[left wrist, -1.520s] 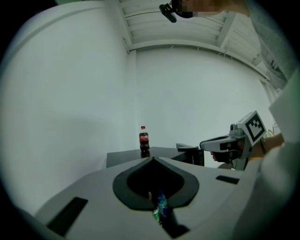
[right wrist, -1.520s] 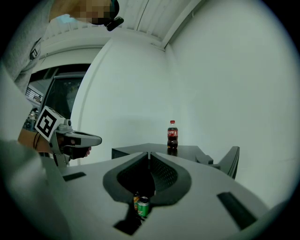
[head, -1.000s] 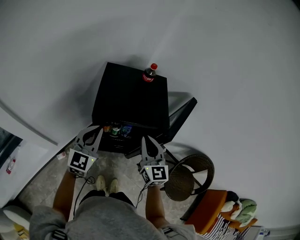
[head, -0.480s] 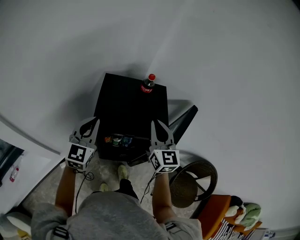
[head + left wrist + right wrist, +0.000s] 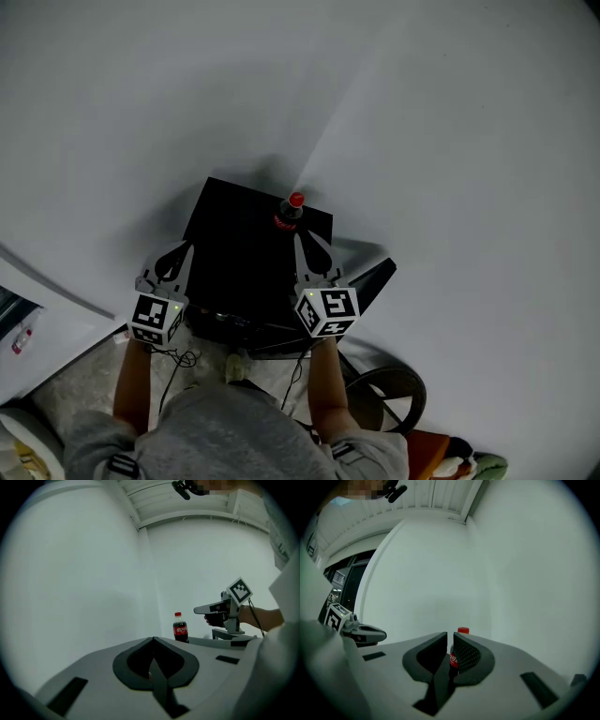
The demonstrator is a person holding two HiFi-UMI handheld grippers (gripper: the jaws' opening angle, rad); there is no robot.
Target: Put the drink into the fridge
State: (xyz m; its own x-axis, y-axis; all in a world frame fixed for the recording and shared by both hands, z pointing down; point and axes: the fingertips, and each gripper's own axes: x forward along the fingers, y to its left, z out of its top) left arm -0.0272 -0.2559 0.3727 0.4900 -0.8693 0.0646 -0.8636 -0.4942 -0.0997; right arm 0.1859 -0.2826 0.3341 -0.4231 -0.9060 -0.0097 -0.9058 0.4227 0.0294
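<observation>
On the flat top of the black fridge (image 5: 234, 253), at its far right corner by the white wall (image 5: 422, 112): a cola bottle (image 5: 289, 214), upright, red cap on, dark drink up to the neck. Not in either gripper.

Left gripper (image 5: 183, 247): held level over the fridge's left edge, jaws pressed together, nothing between them. Right gripper (image 5: 303, 236): held level too, aimed straight at the bottle and near it, short of touching. Jaws all but closed, only a thin slit, with the red label showing through that slit from beyond the tips. Empty, then, both of them.

Looks to be the reach for the bottle, with the whole carry yet to do. Calls for opening the right jaws wider than the bottle's body before going in any further.

Probably a small plastic bottle, full. So fairly heavy for its size and stiff enough while capped, but smooth, round and perhaps slippery. Tall and narrow, easy to tip if nudged by closed tips, and standing close to the fridge's back edge.

Best taken across the body at or just under the label, below the shoulder, not at the narrow neck or the cap. Squeeze firmly, keep upright, avoid shaking.

To the right of the fridge, what seems to be its door (image 5: 373, 279), swung open.
</observation>
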